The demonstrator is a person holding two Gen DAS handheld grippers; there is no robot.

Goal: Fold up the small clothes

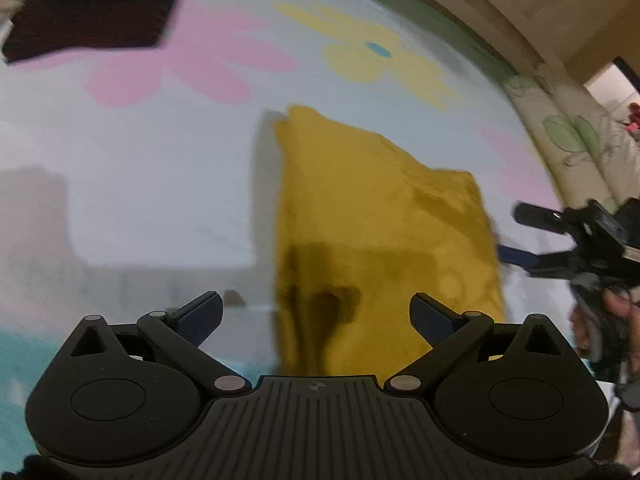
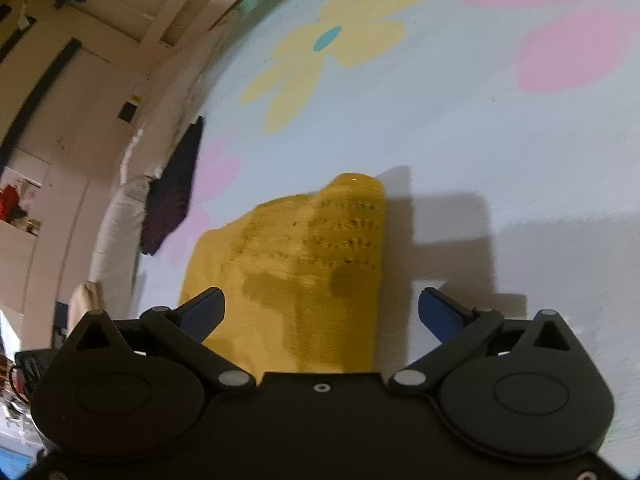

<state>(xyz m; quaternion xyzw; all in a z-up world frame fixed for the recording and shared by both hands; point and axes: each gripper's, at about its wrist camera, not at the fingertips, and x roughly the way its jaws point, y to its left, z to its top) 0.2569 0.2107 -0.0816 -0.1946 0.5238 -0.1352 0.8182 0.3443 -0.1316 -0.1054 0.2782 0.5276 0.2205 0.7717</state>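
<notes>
Your left gripper and right gripper both gape wide, empty, above the folded mustard-yellow knit garment on the flowered bedsheet.

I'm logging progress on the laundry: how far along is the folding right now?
Done, by the look of it: a dark garment lies folded flat at the far edge of the flowered sheet. In hand: nothing. The left gripper and right gripper are both open, over the yellow garment. Left: that yellow piece looks partly folded, still rumpled.
</notes>
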